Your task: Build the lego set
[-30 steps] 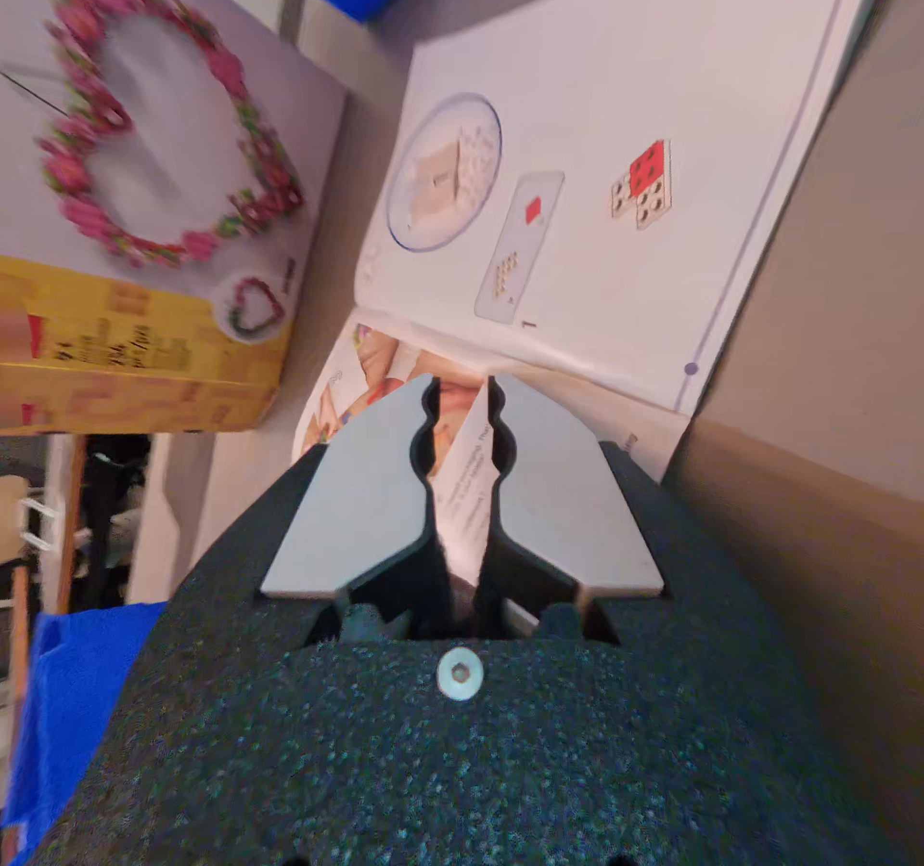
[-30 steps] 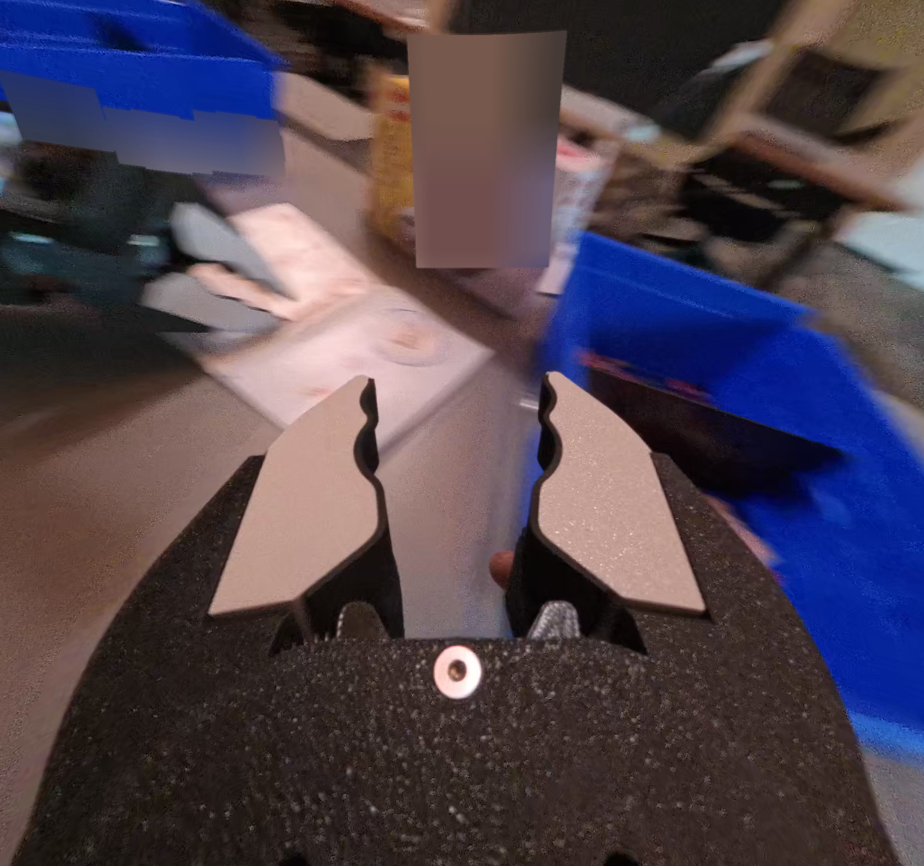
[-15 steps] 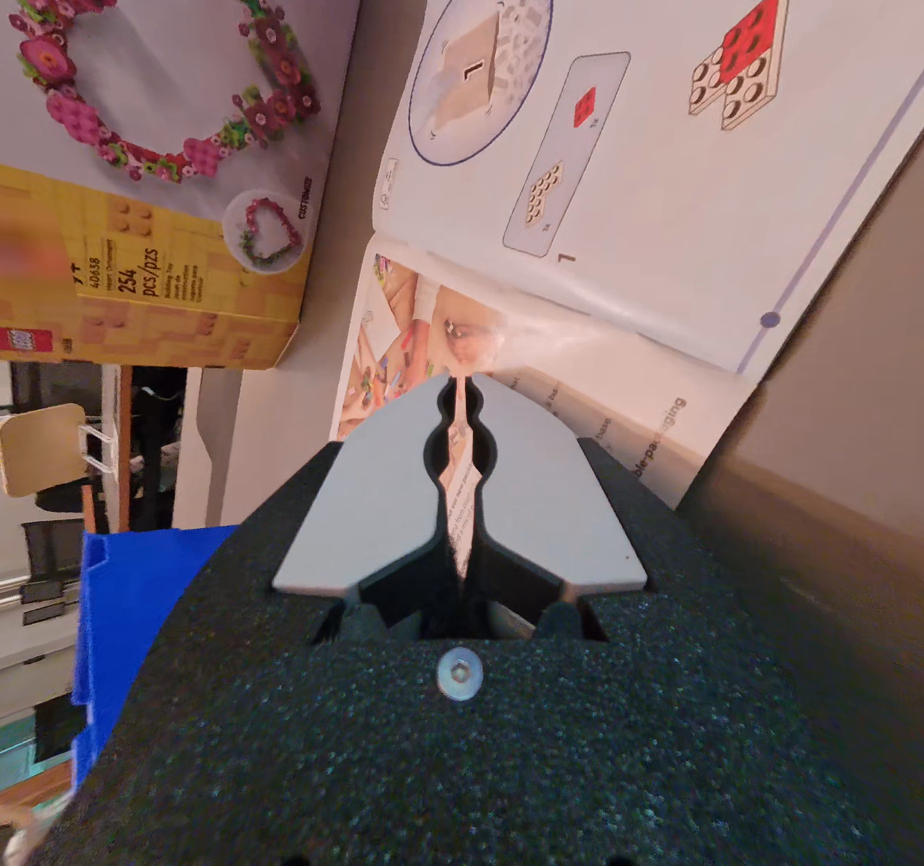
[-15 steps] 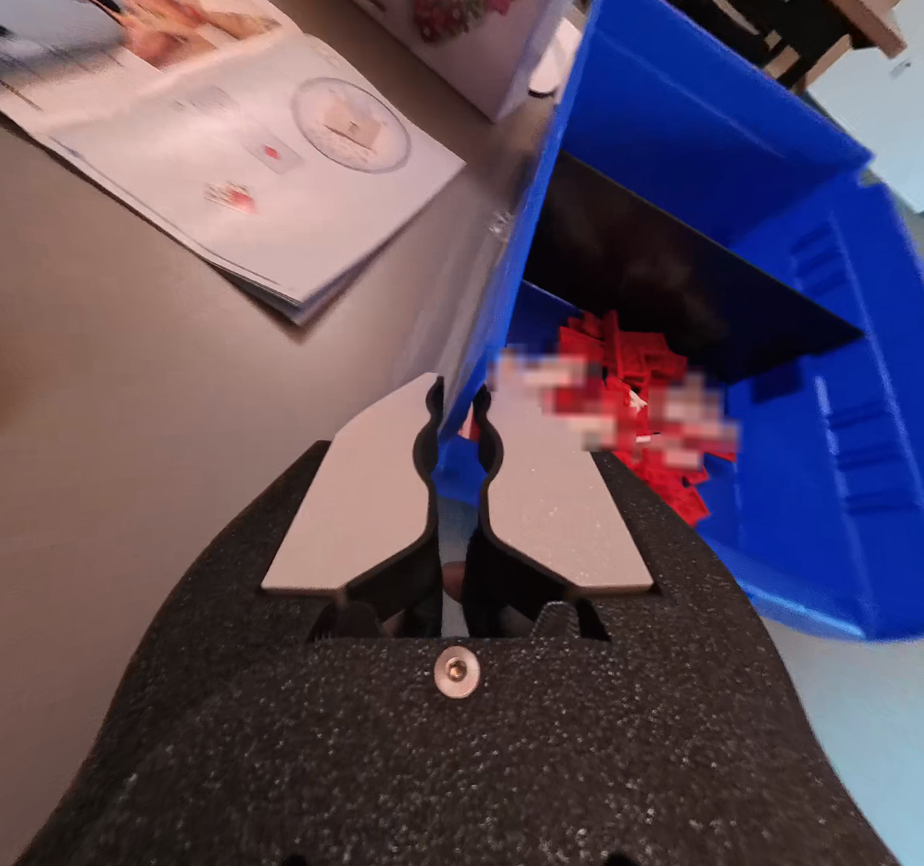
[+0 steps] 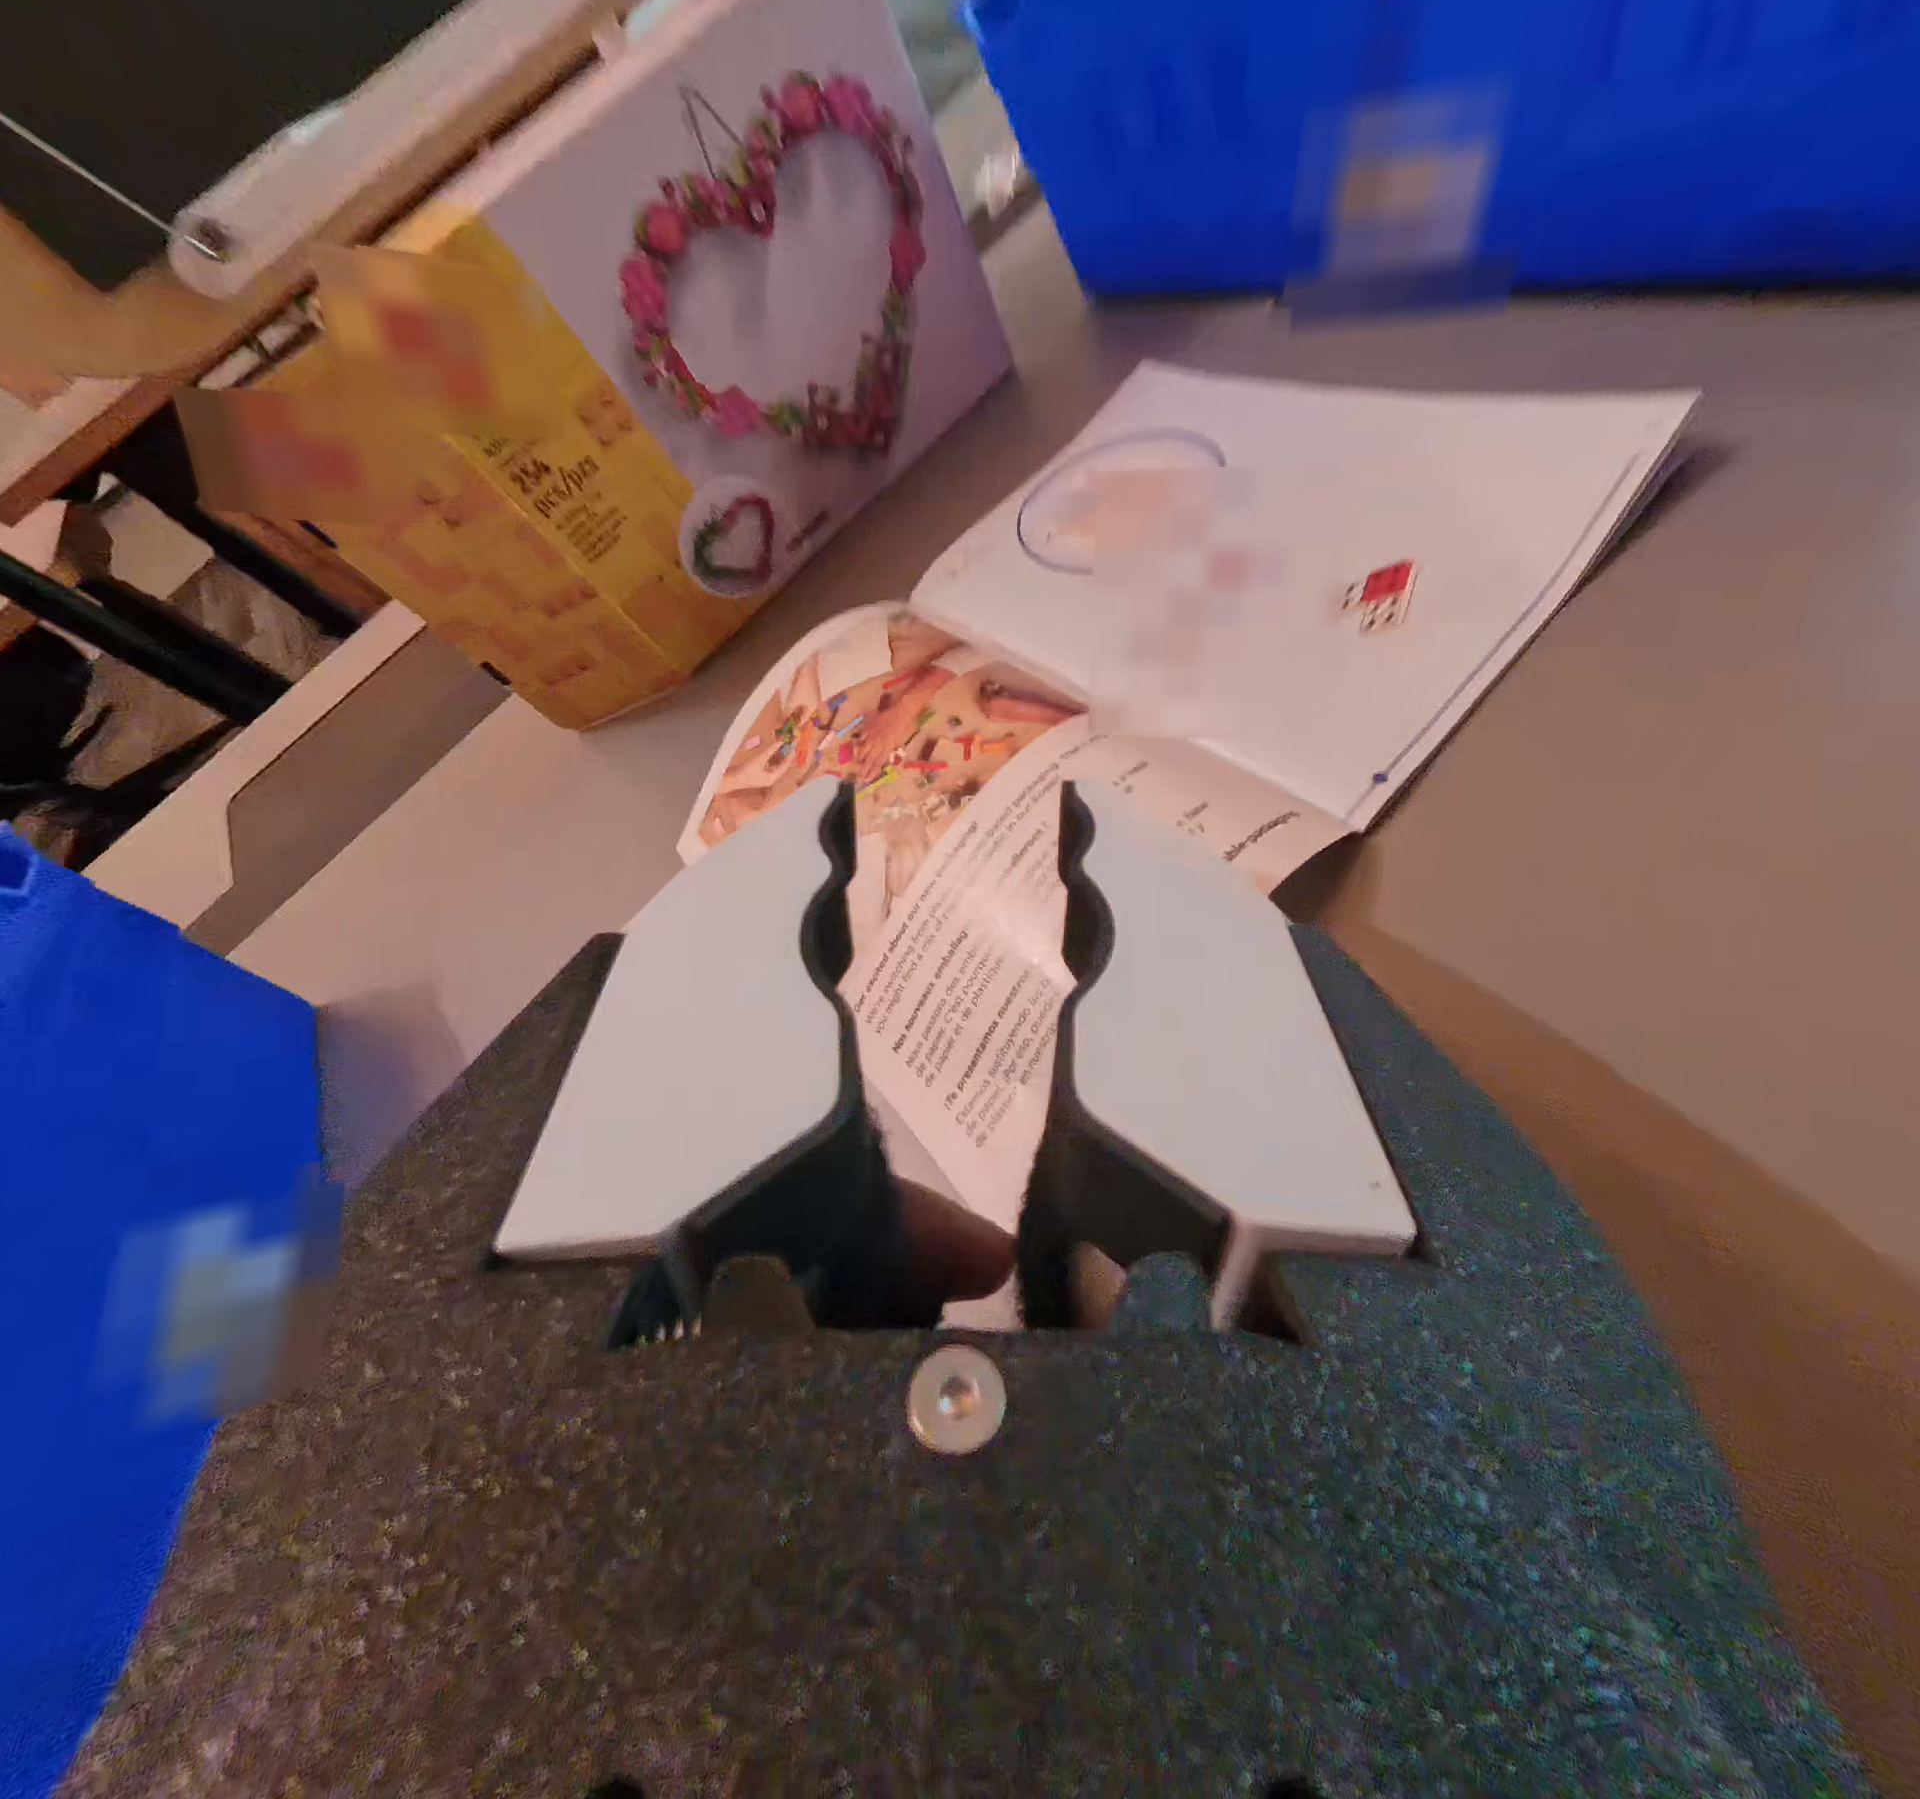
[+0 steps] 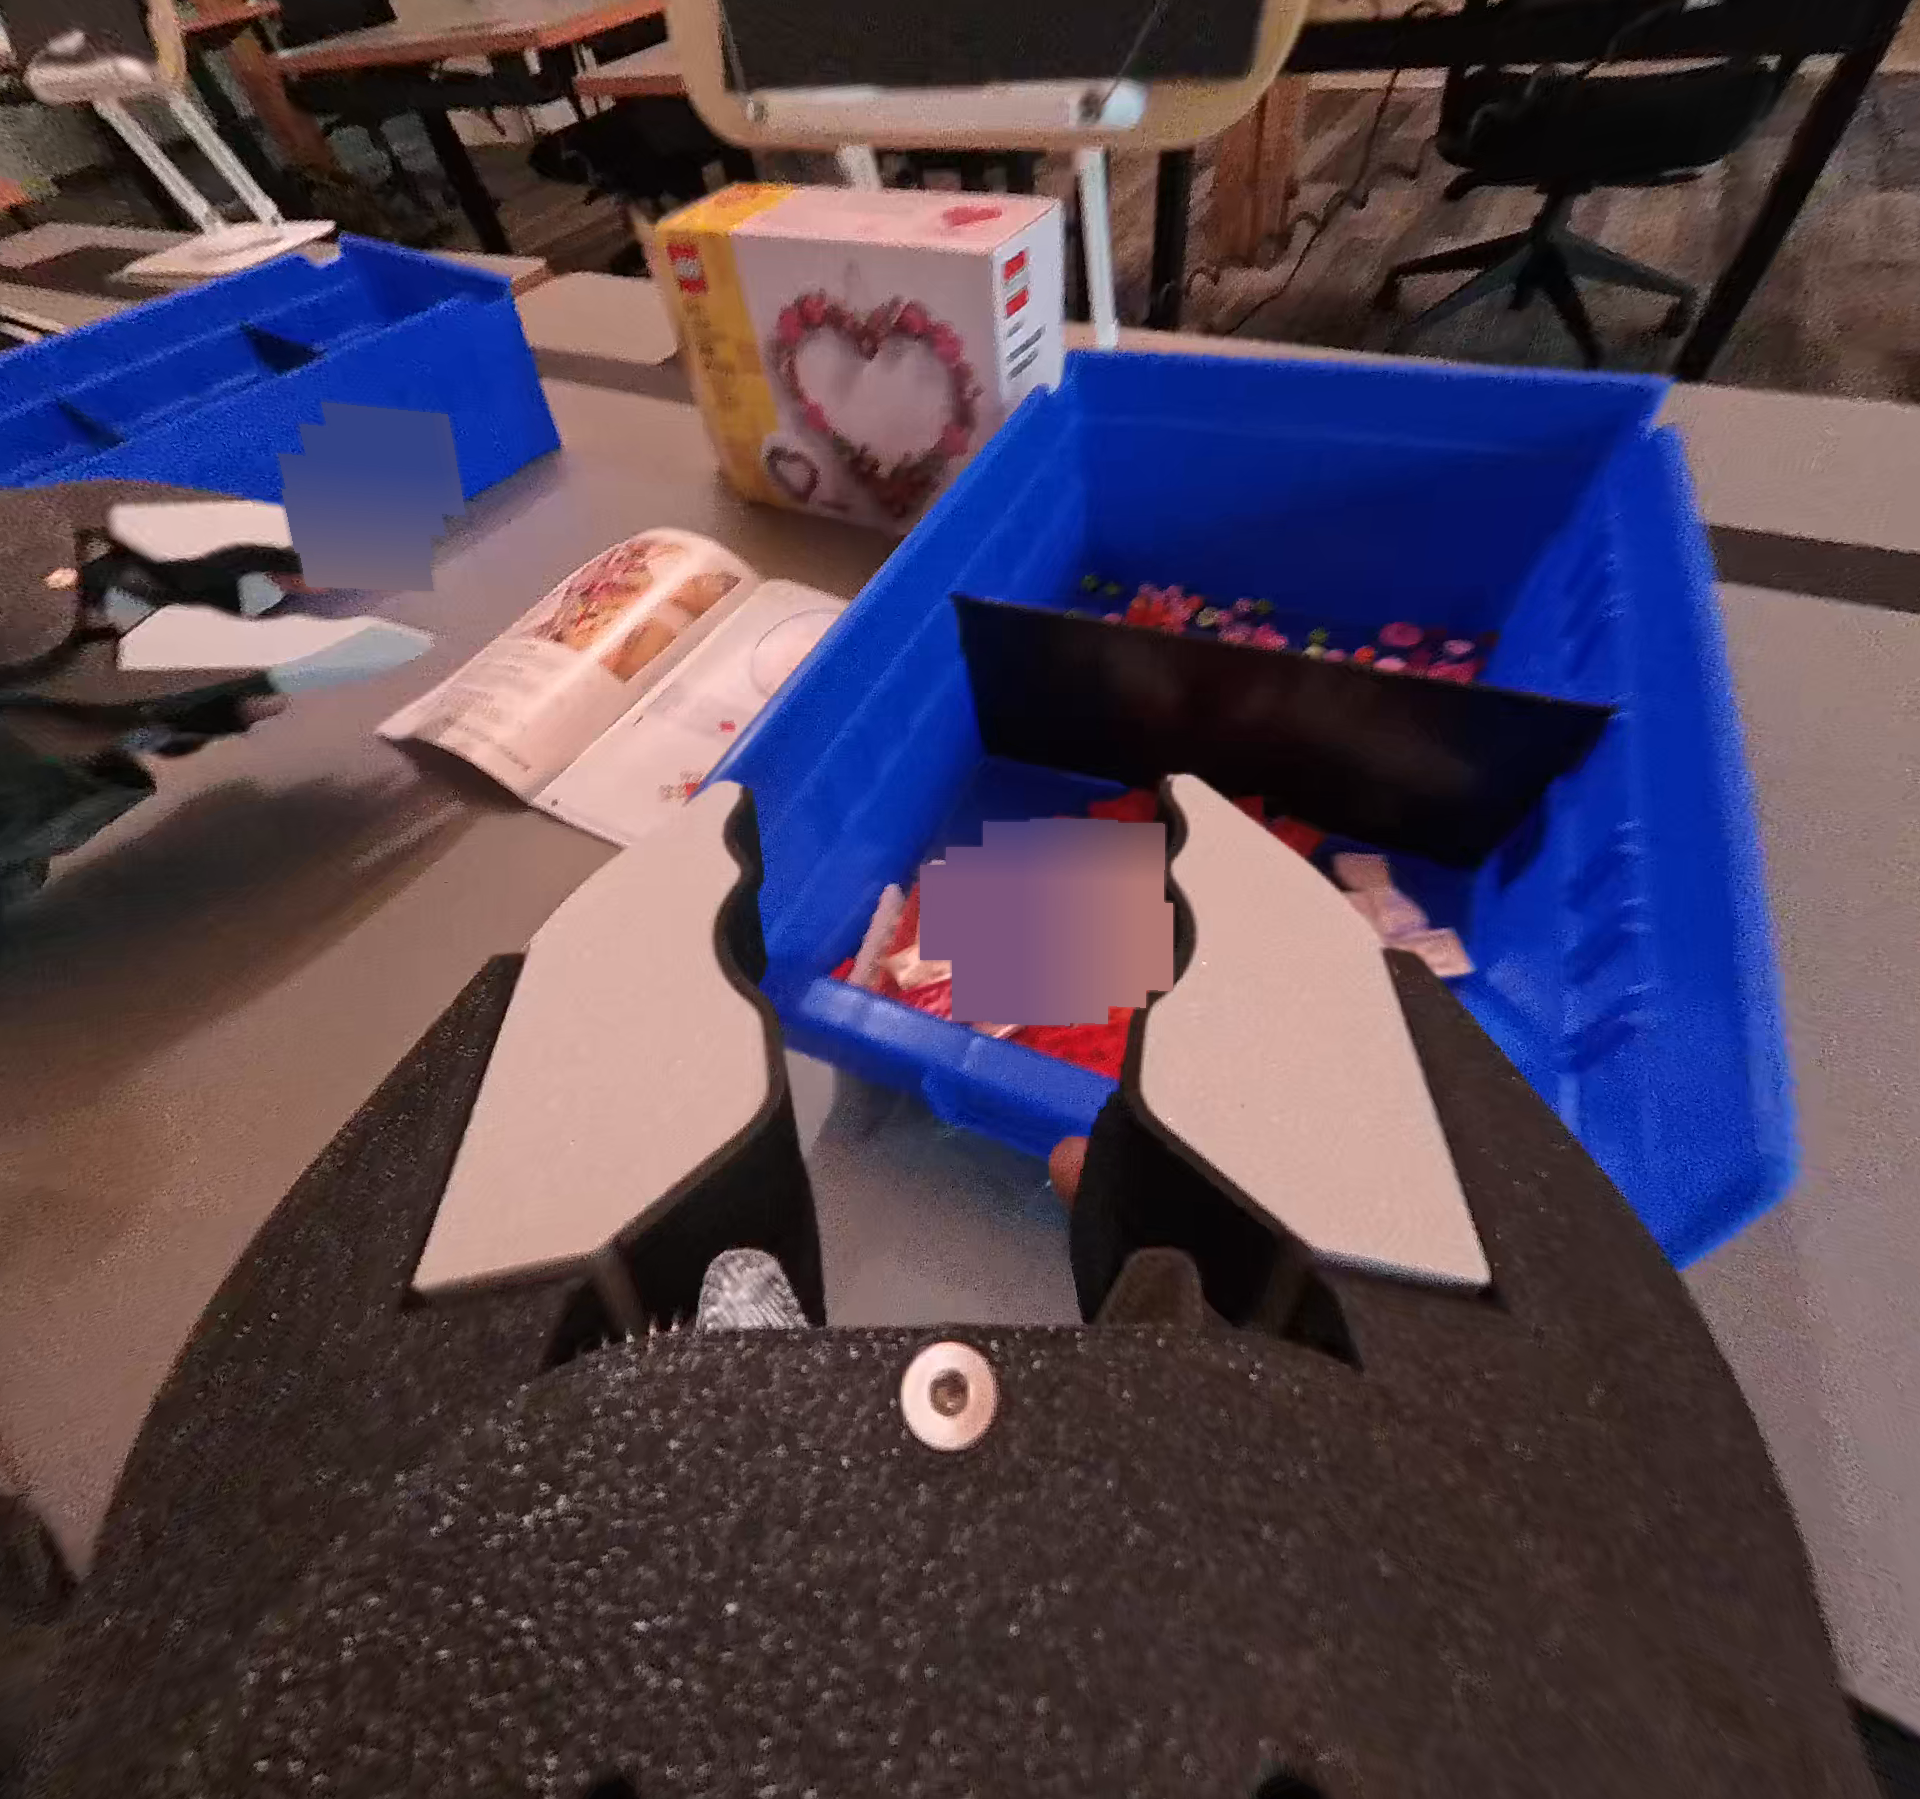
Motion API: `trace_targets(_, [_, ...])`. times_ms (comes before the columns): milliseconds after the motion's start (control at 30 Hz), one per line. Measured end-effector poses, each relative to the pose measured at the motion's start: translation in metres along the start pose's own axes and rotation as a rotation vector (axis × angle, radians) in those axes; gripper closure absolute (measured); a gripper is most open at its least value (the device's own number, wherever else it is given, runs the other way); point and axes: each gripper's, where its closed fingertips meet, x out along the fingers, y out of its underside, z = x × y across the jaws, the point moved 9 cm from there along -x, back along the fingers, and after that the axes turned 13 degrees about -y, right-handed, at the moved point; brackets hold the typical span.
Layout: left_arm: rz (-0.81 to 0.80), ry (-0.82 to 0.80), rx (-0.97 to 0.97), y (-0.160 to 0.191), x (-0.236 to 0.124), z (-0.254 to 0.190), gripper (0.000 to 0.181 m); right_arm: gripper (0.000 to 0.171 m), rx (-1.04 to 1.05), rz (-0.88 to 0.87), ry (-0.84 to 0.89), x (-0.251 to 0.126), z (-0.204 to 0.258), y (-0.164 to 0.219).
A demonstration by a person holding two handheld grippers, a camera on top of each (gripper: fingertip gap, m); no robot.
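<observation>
My left gripper [image 5: 956, 814] is open just above the open instruction booklet [image 5: 1299, 554]. A curled page shows between its fingers, which stand apart from it. My right gripper [image 6: 956, 799] is open and empty at the near left corner of a blue divided bin [image 6: 1662, 814]. Red bricks [image 6: 1070, 1043] fill the bin's near compartment, and small pink and red pieces [image 6: 1299, 627] lie behind its black divider. The set's box [image 6: 873, 367] with a flower heart stands behind the booklet [image 6: 623, 669]. The left gripper also shows at the left of the right wrist view [image 6: 260, 606].
A second blue bin [image 6: 260, 367] sits at the far left of the grey table, close beside my left gripper [image 5: 104, 1126]. The divided bin [image 5: 1455, 35] stands beyond the booklet in the left wrist view, next to the box [image 5: 727, 347]. Chairs and desks stand past the table's far edge. Some 30 cm of space lies between my two pairs of fingers.
My left gripper was shut on a booklet page and has opened and turned level. My right gripper has opened wide and drawn back from the bin, now looking level across the table.
</observation>
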Motion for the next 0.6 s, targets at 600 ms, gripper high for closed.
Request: trace_targets(600, [-0.193, -0.007, -0.008, -0.005, -0.016, 0.003, 0.162, 0.107, 0.040, 0.368, 0.123, 0.042, -0.060, -0.015])
